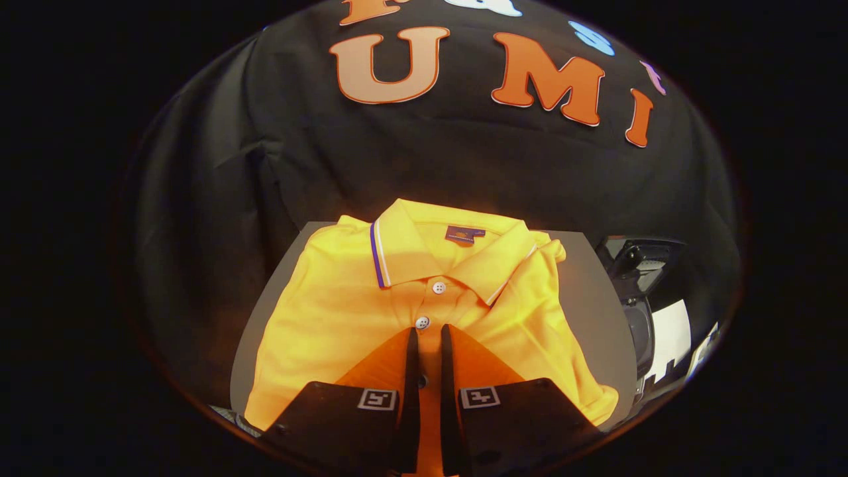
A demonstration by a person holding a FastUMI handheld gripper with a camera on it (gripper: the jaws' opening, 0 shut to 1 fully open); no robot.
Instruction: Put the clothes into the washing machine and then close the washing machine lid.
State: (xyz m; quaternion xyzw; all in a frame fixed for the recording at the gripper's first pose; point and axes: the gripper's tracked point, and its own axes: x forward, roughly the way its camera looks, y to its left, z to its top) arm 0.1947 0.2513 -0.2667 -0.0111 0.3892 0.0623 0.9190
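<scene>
- The gripper [429,338] sits low over the shirt with its two orange fingers [391,364] nearly together, just a narrow slot between them. Can't honestly tell whether they're pinching fabric or just resting on it; the tips look down on the cloth, but a fold clamped between them isn't clear to me.
- That slot lines up right on the button placket [429,305] of the yellow polo shirt [331,318]. One white button sits just ahead of the tips, another a bit beyond.
- The shirt lies folded flat on a grey table [586,291], collar [424,245] at the far end, so its long axis runs straight away from the fingers. The gripper points dead along it.
- Past the collar it's just the booth's black wall.
- Off to the right, beyond the table's edge, there's a dark-and-white appliance [646,298] that I'd guess is the washing machine, but it's too partial to be sure.
- So my read: the shirt is dead centre under the claw, and the carry would swing right.
</scene>
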